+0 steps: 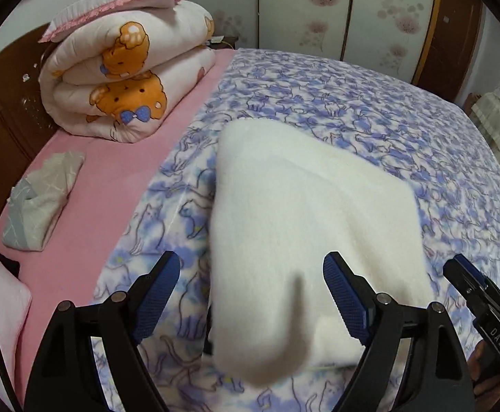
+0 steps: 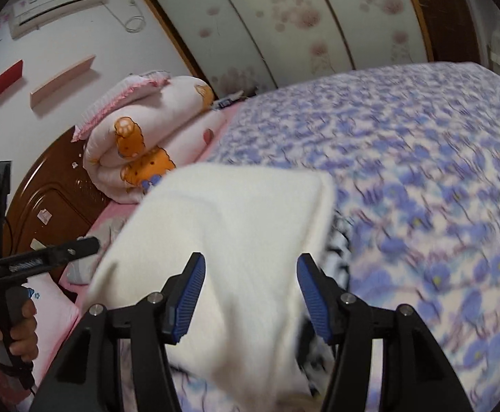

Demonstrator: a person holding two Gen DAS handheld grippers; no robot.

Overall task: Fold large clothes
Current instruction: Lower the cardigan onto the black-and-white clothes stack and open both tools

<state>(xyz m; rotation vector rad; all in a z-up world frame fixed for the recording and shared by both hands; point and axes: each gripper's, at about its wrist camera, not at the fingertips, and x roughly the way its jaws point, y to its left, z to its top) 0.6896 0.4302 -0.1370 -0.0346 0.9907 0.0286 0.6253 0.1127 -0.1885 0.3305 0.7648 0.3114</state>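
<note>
A folded white fleecy garment (image 1: 305, 226) lies on the blue flowered blanket (image 1: 404, 130) that covers the bed. My left gripper (image 1: 253, 295) hovers over its near end with the jaws wide apart; the pads touch nothing. In the right wrist view the same white garment (image 2: 229, 226) shows under and between the blue pads of my right gripper (image 2: 251, 295), which stands open and does not press on it. A black-and-white patterned cloth (image 2: 339, 254) peeks out from under the garment's right edge. The right gripper (image 1: 469, 285) sits just right of the garment. A hand (image 2: 20, 329) holds the left gripper (image 2: 88, 243).
A rolled quilt with orange bears (image 1: 126, 79) and a pink-trimmed pillow sit at the head of the bed on the pink sheet (image 1: 88, 206). A small grey folded cloth (image 1: 40, 202) lies near the brown headboard (image 1: 2, 110). Flowered wardrobe doors (image 1: 305, 10) stand behind.
</note>
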